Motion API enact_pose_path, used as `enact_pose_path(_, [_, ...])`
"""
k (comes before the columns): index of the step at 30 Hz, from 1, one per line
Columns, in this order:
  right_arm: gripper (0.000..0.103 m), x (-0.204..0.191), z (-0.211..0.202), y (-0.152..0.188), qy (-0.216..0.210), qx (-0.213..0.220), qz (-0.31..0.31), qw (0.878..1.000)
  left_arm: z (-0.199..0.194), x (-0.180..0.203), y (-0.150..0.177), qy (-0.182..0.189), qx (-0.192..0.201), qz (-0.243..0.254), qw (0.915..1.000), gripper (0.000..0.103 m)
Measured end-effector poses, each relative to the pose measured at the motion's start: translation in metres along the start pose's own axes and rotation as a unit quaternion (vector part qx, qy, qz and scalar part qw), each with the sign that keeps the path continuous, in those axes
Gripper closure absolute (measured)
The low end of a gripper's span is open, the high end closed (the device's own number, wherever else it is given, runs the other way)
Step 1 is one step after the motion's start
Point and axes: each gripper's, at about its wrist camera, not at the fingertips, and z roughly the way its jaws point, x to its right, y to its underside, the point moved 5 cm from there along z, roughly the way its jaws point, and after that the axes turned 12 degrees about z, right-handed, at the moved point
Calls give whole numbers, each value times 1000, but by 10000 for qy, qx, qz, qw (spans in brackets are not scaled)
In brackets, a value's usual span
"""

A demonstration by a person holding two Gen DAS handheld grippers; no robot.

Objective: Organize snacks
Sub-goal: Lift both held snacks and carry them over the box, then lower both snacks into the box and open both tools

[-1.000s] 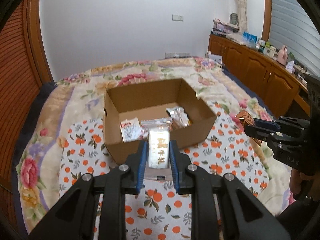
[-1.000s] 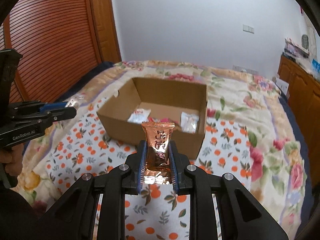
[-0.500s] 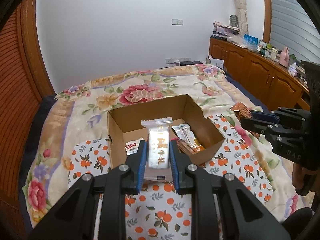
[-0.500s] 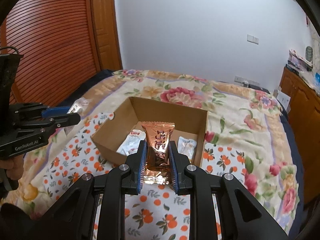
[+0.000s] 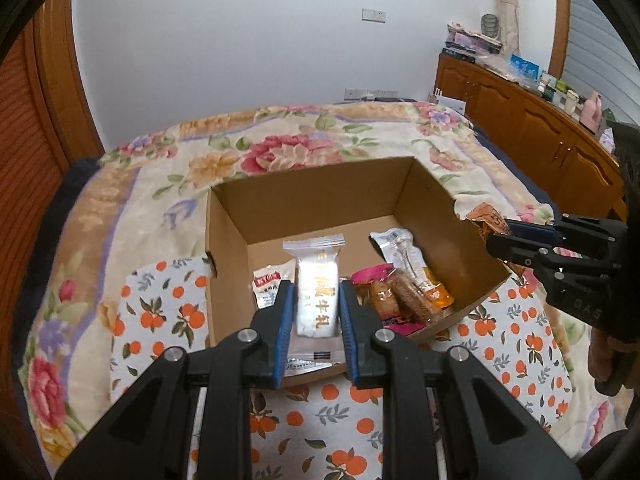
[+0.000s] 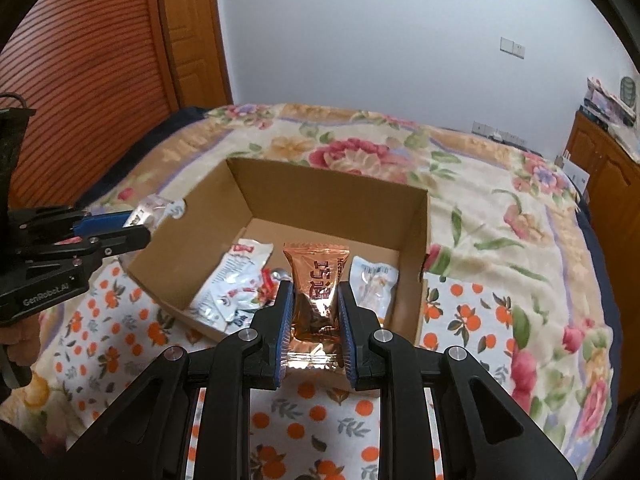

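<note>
My left gripper [image 5: 315,300] is shut on a white snack packet [image 5: 316,284] with gold characters, held upright over the near edge of the open cardboard box [image 5: 320,196]. My right gripper [image 6: 313,300] is shut on a copper foil snack packet [image 6: 316,284], also above the near wall of the box [image 6: 328,196]. Inside the box lie several snacks: a white and red sachet [image 5: 267,286], a clear packet [image 5: 400,246] and brown biscuit packs [image 5: 400,296]. Each gripper shows at the edge of the other's view, the right gripper [image 5: 494,236] and the left gripper [image 6: 136,226].
The box sits on a bed with a floral quilt [image 5: 280,148] and an orange-print cloth [image 5: 160,312]. A wooden cabinet [image 5: 520,120] with clutter on top runs along the right wall. A slatted wooden door [image 6: 80,60] stands at the left. A hand [image 5: 604,360] holds the right gripper.
Both grippers have moved forward and down toward the box, each still holding its packet. The box now looks larger and the packets hang over its near edge.
</note>
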Motion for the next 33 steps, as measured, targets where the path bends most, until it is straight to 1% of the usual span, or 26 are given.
enact_pose_path(8, [83, 2, 51, 7, 69, -288, -7, 9996, 44, -4, 12, 82, -223, -98, 9997, 83])
enact_pose_path(14, [83, 8, 81, 14, 314, -516, 17, 9982, 65, -7, 21, 262, -302, -409, 9984, 83])
enact_pose_path(19, [83, 15, 96, 22, 315, -652, 153, 9973, 76, -5, 29, 301, -459, -466, 9974, 83])
enact_pose_path(25, [82, 15, 106, 27, 297, -757, 190, 9965, 80, -6, 32, 323, -481, -443, 9973, 82])
enact_pose_path(29, [81, 17, 106, 26, 275, -764, 264, 9963, 82, -8, 33, 310, -497, -505, 9970, 81])
enact_pose_path(30, [81, 17, 106, 26, 268, -761, 272, 9964, 82, -8, 34, 309, -508, -508, 9969, 78])
enact_pose_path(31, [78, 17, 107, 26, 273, -754, 280, 9964, 83, -8, 34, 310, -523, -508, 9969, 68])
enact_pose_path(32, [73, 18, 107, 26, 283, -749, 298, 9963, 82, -8, 34, 325, -506, -526, 9968, 63])
enact_pose_path(33, [62, 18, 106, 26, 284, -740, 327, 9963, 81, -9, 34, 348, -476, -550, 9967, 57])
